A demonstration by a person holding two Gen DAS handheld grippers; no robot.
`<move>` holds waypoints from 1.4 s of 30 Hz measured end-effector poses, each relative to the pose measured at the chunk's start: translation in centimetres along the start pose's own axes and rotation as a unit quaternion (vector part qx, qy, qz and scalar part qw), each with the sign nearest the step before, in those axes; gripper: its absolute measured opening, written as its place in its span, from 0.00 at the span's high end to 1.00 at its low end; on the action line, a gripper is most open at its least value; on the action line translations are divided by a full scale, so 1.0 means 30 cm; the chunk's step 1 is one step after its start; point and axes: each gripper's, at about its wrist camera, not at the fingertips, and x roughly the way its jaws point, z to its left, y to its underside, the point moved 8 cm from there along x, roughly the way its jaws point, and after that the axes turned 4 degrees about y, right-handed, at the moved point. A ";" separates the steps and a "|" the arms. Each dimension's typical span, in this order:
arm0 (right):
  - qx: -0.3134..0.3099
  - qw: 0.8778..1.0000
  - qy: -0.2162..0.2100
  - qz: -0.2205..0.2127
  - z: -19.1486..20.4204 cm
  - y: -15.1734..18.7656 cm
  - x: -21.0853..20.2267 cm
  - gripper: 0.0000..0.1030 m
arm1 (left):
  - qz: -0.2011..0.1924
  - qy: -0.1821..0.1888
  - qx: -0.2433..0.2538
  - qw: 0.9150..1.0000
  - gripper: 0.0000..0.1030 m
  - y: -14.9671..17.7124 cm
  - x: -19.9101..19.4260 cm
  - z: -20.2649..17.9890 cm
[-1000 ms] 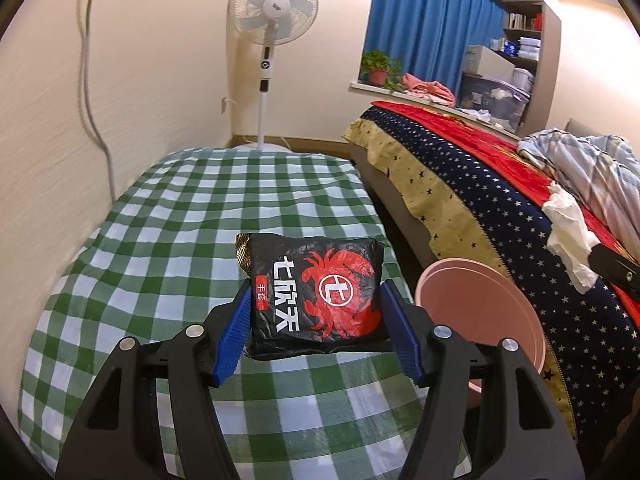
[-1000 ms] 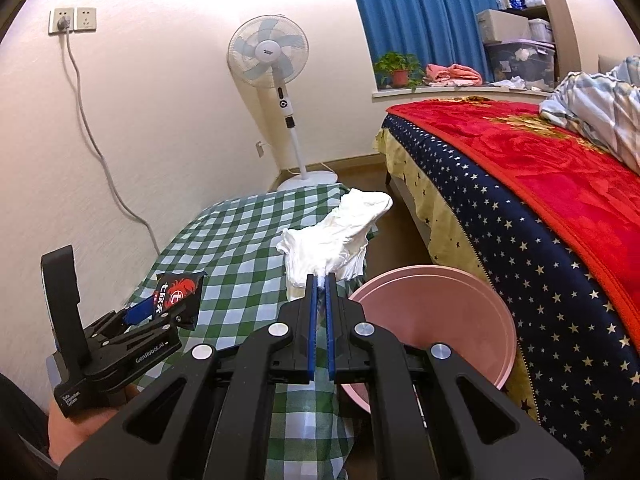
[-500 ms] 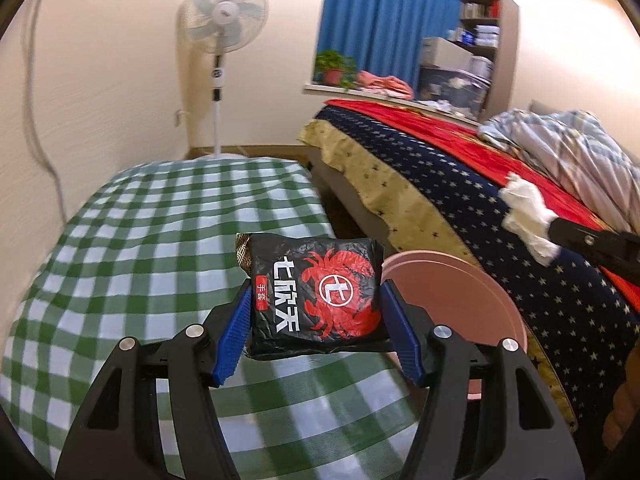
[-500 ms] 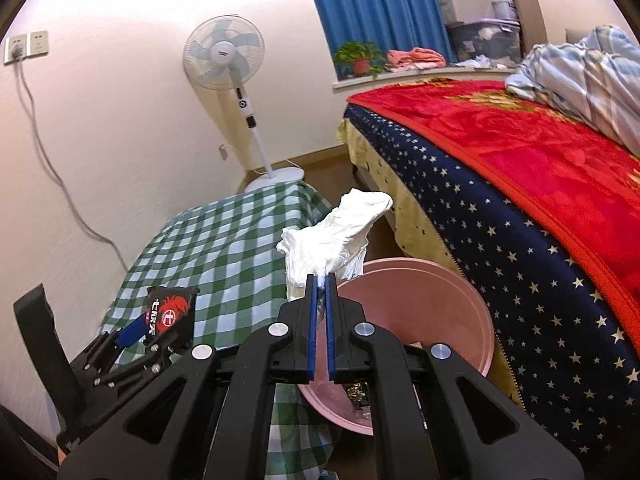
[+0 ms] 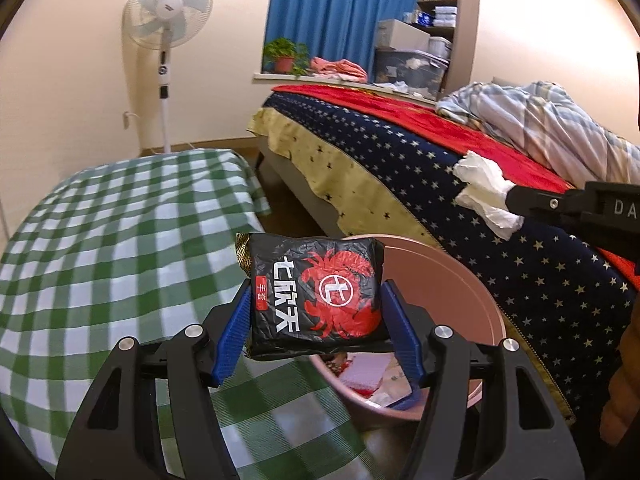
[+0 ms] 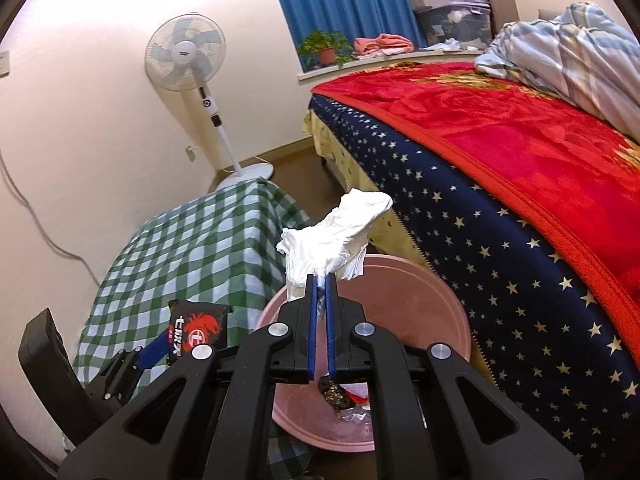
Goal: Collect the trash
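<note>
A black snack packet [image 5: 316,295] printed with a red crab is clamped between the blue pads of my left gripper [image 5: 316,300], over the near rim of a pink bin [image 5: 452,280]. From the right wrist view the same packet [image 6: 196,330] and left gripper [image 6: 172,344] hang left of the pink bin [image 6: 420,292]. My right gripper [image 6: 320,280] is shut on a crumpled white tissue [image 6: 336,232] above the bin's opening. Seen from the left, the tissue [image 5: 486,194] sticks out of the right gripper [image 5: 516,200] above and to the right of the bin. Wrappers lie inside the bin.
A table with a green checked cloth [image 5: 100,248] stands left of the bin. A bed with a starred navy cover [image 5: 460,184] and red blanket [image 6: 520,136] runs along the right. A standing fan [image 5: 166,56] is by the far wall. A striped quilt [image 5: 540,120] lies on the bed.
Both grippers have swung right and down from over the checked table toward the pink bin, each keeping its load. The bin's inside and its trash have come into view.
</note>
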 end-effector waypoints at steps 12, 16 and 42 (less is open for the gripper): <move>0.021 0.999 0.020 0.018 -0.072 -0.010 0.066 0.75 | 0.031 0.049 0.015 0.998 0.22 0.016 0.140 -0.123; 0.032 0.999 0.024 0.014 -0.088 -0.019 0.066 0.63 | 0.038 0.045 0.018 0.998 0.22 0.022 0.144 -0.114; -0.012 0.998 0.005 -0.057 0.015 0.033 -0.299 0.05 | -0.030 -0.087 -0.032 0.995 0.15 0.004 -0.360 0.145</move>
